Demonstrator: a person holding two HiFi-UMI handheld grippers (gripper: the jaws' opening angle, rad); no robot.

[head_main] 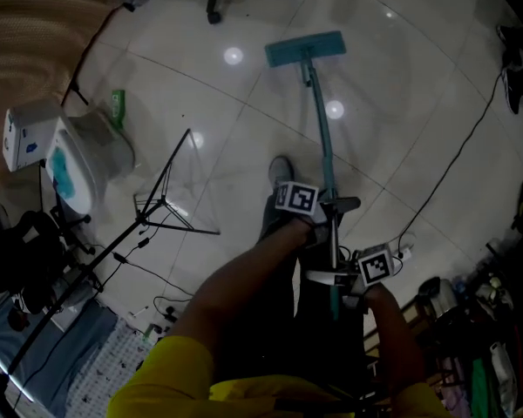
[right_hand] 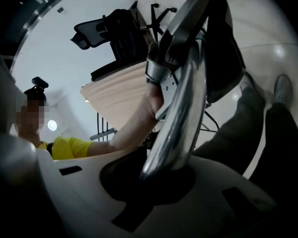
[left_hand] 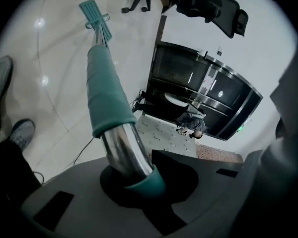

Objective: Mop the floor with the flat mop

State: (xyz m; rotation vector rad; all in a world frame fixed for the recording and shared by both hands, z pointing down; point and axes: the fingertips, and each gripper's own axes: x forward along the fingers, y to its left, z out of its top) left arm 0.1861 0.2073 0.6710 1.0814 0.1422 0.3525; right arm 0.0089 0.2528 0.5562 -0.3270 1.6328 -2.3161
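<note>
While the flat mop's head [head_main: 305, 50] lies flat on the tiled floor [head_main: 244, 111], far out in front of both grippers, the step in hand looks like the mopping stroke itself. The left gripper [head_main: 328, 205] is clamped on the mop pole [head_main: 322, 129]. Its own view shows the jaws closed around the bare metal tube just behind the teal sleeve [left_hand: 107, 93], and from there the pole runs away down to the head. A shoe [head_main: 281, 171] stands just ahead of this gripper, to its left. Close behind it, nearer the person's body, the right gripper [head_main: 336, 277] grips the upper end of the same pole, with the shiny tube seated between its closed jaws.

The next move probably calls for both grippers to travel together along the line of the pole, pushing or drawing the head over the tiles. The angle should be kept low enough that the head stays flat. The black stand [head_main: 170, 190] off to the left and the cable [head_main: 453, 164] trailing on the right limit how wide the stroke can swing.
</note>
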